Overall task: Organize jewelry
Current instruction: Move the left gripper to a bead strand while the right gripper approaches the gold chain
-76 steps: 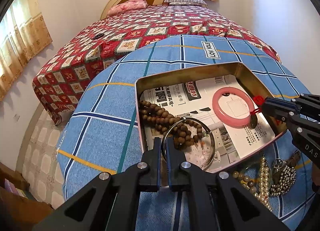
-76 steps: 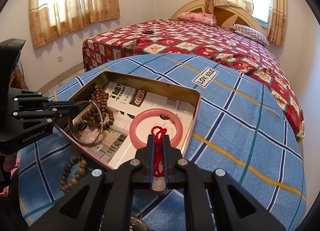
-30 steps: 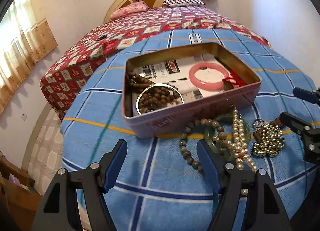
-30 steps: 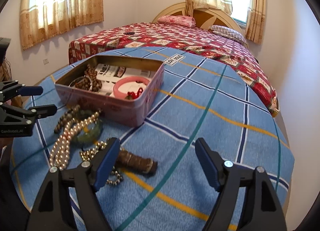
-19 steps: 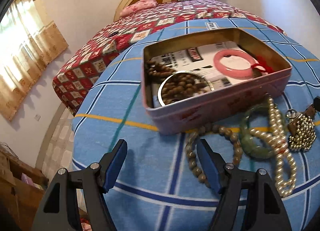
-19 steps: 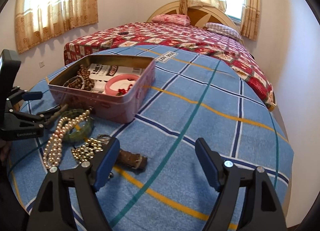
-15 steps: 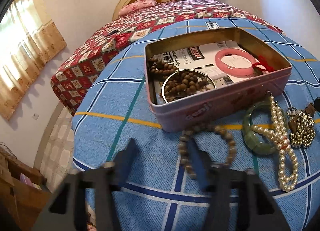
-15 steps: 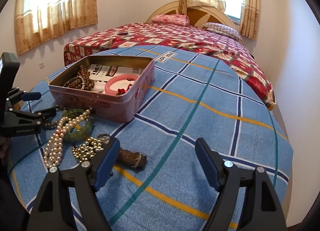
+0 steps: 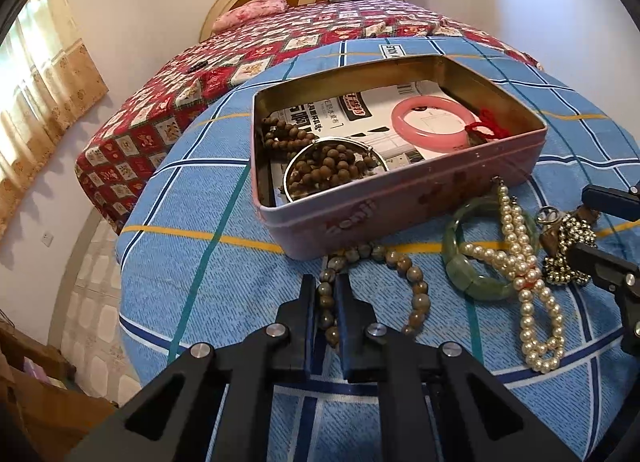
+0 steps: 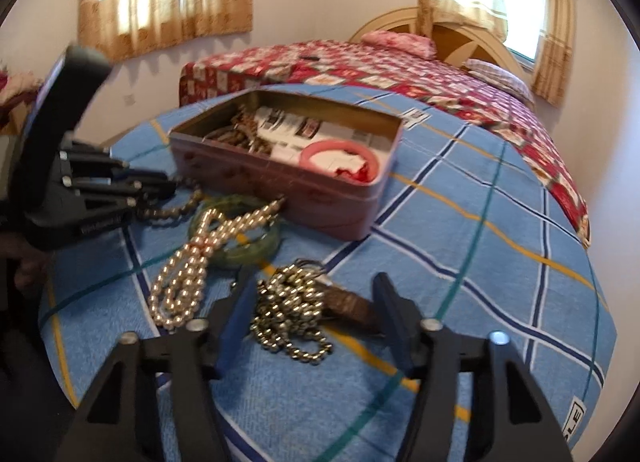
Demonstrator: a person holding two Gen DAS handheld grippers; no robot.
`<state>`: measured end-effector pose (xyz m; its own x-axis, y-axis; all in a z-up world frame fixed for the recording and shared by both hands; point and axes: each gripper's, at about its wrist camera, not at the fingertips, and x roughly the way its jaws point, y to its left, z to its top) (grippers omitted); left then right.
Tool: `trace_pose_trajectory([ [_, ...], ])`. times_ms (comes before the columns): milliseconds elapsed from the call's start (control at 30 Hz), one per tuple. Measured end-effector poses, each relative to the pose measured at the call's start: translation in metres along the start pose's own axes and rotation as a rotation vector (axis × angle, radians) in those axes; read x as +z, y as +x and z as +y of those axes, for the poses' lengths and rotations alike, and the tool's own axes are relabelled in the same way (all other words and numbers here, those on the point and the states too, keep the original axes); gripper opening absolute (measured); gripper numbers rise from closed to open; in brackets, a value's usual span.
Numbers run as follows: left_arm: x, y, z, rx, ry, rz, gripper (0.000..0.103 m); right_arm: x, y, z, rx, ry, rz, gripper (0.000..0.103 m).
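Left wrist: tin (image 9: 400, 210) holds three pieces; four lie outside.

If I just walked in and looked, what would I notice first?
Probably the pink tin on the blue checked cloth, with a pink bangle and brown beads inside. In front of it lie a pearl string over a green bangle. The left gripper has just closed on a stone bead bracelet.
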<state>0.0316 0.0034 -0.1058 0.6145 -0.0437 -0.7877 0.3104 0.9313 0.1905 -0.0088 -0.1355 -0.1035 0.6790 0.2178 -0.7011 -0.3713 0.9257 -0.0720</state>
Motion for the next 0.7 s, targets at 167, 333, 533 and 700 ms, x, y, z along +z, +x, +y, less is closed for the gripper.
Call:
trace_pose_trajectory([
  [167, 0.002, -0.01, 0.0, -0.008, 0.001, -0.018, 0.009, -0.001, -0.002, 0.0, 0.001, -0.006, -0.004, 0.046],
  [333, 0.004, -0.016, 0.0, -0.013, -0.001, -0.031, 0.009, -0.003, -0.002, 0.004, 0.004, -0.032, -0.004, 0.04],
  [533, 0.005, -0.019, 0.001, -0.026, -0.008, -0.033, 0.009, -0.005, -0.003, 0.011, 0.046, -0.079, 0.007, 0.017],
  [700, 0.01, -0.031, 0.007, -0.031, -0.017, -0.063, 0.009, -0.001, -0.011, -0.004, 0.062, -0.006, -0.028, 0.016],
])
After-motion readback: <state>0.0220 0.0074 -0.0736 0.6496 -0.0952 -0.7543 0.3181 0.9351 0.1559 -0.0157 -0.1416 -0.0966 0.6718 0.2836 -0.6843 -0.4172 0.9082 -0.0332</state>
